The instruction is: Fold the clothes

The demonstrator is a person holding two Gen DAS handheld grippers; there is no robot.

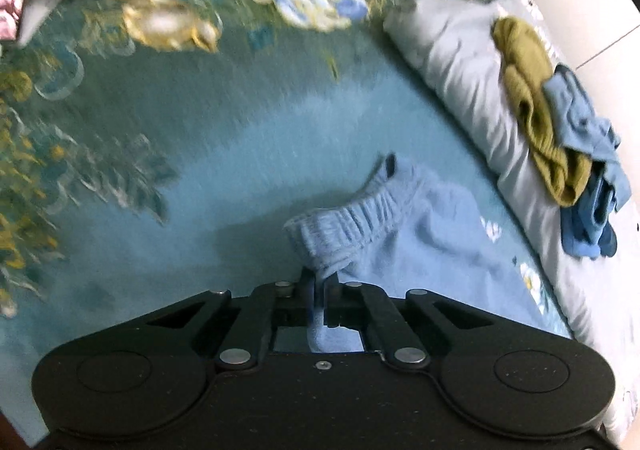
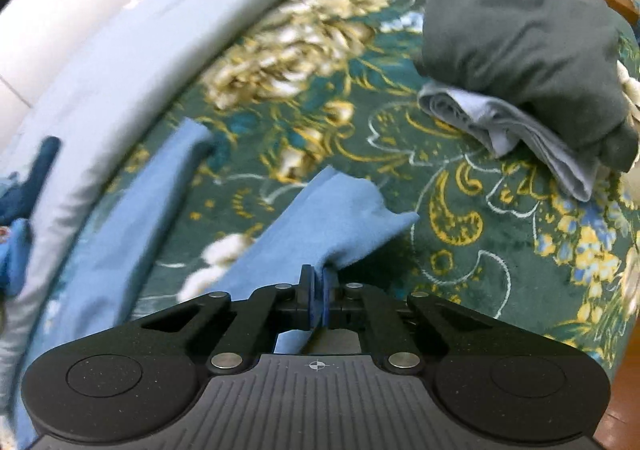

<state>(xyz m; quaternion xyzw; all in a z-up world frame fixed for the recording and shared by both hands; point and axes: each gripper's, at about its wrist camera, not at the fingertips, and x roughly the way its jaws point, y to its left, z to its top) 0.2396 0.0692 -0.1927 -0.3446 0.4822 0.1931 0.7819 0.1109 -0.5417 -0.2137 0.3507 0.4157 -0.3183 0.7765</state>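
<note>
Left gripper (image 1: 319,282) pinches blue pants' (image 1: 420,234) waistband; right gripper (image 2: 319,282) their hem.

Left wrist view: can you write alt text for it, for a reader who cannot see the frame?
The left tongs are shut on the elastic waistband of light blue trousers lying on a teal floral bedspread. To the right, an olive garment and crumpled blue clothes sit on a pale grey folded quilt. The background is motion-blurred.

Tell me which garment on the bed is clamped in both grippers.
The light blue pants: left gripper pinches the elastic waistband, right gripper a leg end. The other clothes lie untouched.
</note>
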